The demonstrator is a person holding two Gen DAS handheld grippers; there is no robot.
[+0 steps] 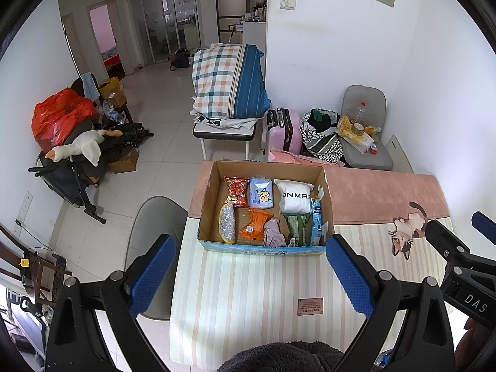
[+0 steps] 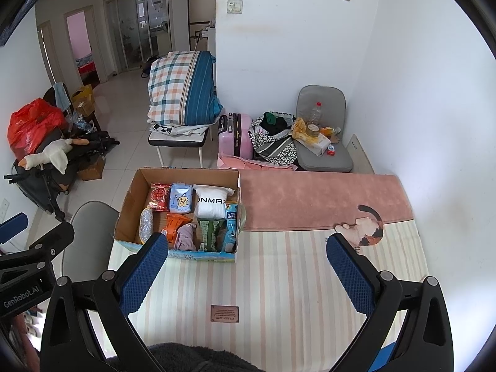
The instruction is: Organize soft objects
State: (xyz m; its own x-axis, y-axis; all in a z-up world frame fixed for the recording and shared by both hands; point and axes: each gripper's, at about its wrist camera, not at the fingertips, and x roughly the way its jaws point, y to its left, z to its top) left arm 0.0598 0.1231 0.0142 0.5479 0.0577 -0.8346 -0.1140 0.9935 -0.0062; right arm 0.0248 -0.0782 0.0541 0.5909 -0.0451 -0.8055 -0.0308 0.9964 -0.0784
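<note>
Both grippers hang above the striped mat [image 2: 279,279], jaws spread wide and holding nothing. From the left gripper [image 1: 248,266], the box [image 1: 265,248] sits straight ahead, just beyond the fingertips and framed between them; from the right gripper [image 2: 248,266], it lies ahead and off toward the left finger, whose tip overlaps its near corner in that view.

The soft things are packed in the box in two rough rows: a red pack [image 1: 237,189], a blue pack [image 1: 261,192] and a white bundle [image 1: 294,200] at the far side; a silver pouch [image 1: 227,223], an orange pack [image 1: 255,224], a lilac cloth [image 1: 273,232], a green pack [image 1: 296,228] and a light blue pack [image 1: 316,223] nearer the fingers. They lie side by side, probably so each can be pinched singly.

The mat between the right fingers is bare, so sorting looks either finished or unstarted; I cannot tell which. The wide spread suits a soft, bulky grab
</note>
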